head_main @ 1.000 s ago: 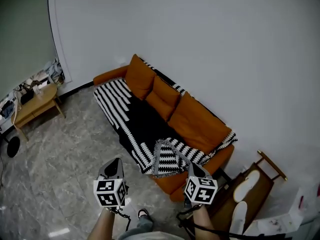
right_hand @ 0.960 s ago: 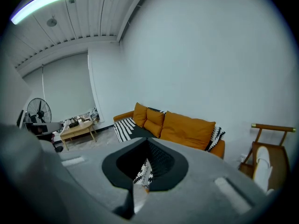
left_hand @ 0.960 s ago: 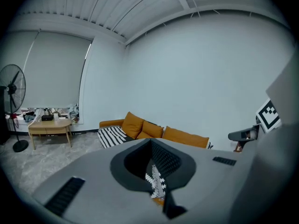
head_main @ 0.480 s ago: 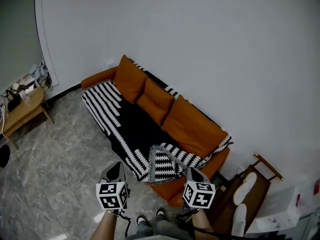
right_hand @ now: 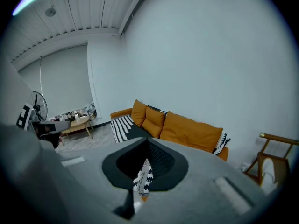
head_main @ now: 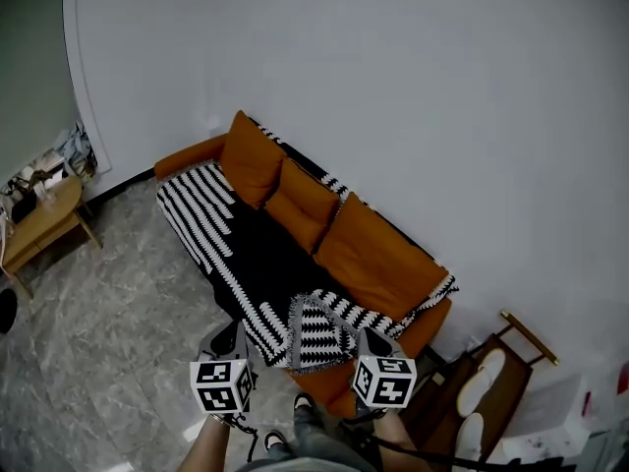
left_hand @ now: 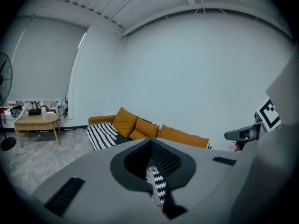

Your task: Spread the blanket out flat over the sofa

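An orange sofa (head_main: 378, 254) stands against the white wall. A black-and-white patterned blanket (head_main: 260, 249) covers its seat and hangs over the front. Near the right end a corner of the blanket (head_main: 319, 330) is folded back in a bunch. My left gripper (head_main: 228, 334) and right gripper (head_main: 370, 340) hover side by side in front of that end, short of the blanket. Both are shut and empty. In the left gripper view (left_hand: 152, 171) and the right gripper view (right_hand: 142, 171) the folded corner shows through the slit between the jaws.
A wooden side table (head_main: 39, 219) with clutter stands at the far left. A wooden rack with white slippers (head_main: 482, 386) sits right of the sofa. A fan (left_hand: 2, 106) stands at the left edge. Marble floor (head_main: 108, 323) lies in front of the sofa.
Both grippers and the head camera have moved toward the sofa's right front end. The sofa sits lower and further left in the picture. The blanket has not moved.
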A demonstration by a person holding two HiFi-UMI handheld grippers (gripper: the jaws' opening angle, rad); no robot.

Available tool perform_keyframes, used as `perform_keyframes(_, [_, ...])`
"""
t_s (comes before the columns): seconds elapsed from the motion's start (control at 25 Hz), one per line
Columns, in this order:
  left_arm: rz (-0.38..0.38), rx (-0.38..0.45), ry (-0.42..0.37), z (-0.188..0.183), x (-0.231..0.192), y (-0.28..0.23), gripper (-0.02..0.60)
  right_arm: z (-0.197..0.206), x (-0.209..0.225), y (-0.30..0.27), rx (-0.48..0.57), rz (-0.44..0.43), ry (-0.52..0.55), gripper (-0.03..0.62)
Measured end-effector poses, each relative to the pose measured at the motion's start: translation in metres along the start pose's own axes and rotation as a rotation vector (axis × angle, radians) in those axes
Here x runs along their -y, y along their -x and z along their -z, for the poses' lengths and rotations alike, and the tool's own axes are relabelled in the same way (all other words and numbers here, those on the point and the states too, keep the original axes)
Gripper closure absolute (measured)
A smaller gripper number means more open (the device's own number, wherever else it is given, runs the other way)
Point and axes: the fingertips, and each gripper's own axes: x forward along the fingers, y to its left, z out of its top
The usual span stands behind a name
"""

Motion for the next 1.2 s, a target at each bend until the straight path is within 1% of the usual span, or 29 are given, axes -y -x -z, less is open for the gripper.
perform_keyframes(0.16, [-0.005, 0.006, 0.001, -0.006, 0.001, -0.009, 0.578, -0.005, 0.004, -0.006, -0.001, -0.012, -0.001, 0.589])
perform_keyframes(0.28, [-0.001, -0.006, -0.006, -0.004, 0.005, -0.014, 0.578, -0.002, 0.008, -0.008, -0.014, -0.011, 0.002, 0.589])
perform_keyframes(0.52, [0.016, -0.052, -0.002, 0.015, 0.010, -0.027, 0.578, 0.011, 0.021, -0.012, -0.042, 0.016, -0.014, 0.589])
perform_keyframes(0.84, [0.041, -0.109, -0.015, 0.033, 0.022, -0.058, 0.578, 0.037, 0.052, -0.025, -0.102, 0.064, -0.063, 0.589])
perform_keyframes(1.08, [0.044, -0.179, -0.021, 0.058, 0.024, -0.090, 0.578, 0.053, 0.067, -0.055, -0.151, 0.068, -0.096, 0.589])
perform_keyframes(1.2, [0.039, -0.211, -0.016, 0.070, 0.022, -0.108, 0.577, 0.057, 0.074, -0.075, -0.167, 0.060, -0.097, 0.589])
